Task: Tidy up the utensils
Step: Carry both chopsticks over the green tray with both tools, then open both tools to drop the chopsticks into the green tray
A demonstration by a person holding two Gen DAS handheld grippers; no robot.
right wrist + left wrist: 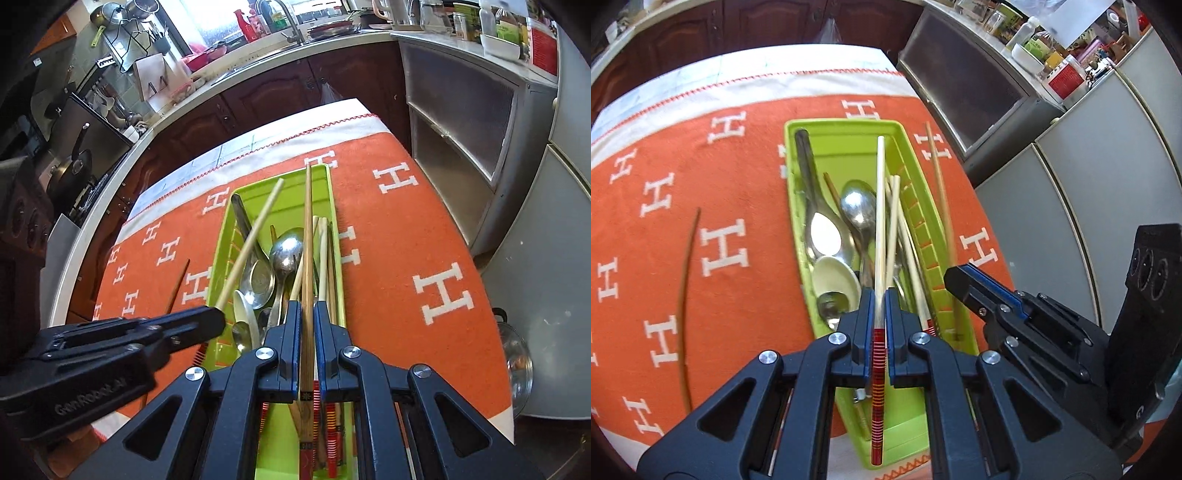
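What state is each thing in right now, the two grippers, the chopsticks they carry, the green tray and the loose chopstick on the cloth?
left gripper: shut on the pale chopstick
pale chopstick: held over the tray
right gripper: shut on the brown chopstick
brown chopstick: held over the tray
green tray: holds spoons and chopsticks
dark chopstick: lying loose on the orange cloth, outside the tray

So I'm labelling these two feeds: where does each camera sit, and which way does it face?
Left wrist: on the left gripper, looking steeply down at the lime-green plastic utensil tray; its fingers clamp a pale chopstick with a red-striped end; right gripper alongside.
Right wrist: on the right gripper, same downward look, clamping a brown wooden chopstick; left gripper alongside.
Shared: tray, orange cloth.
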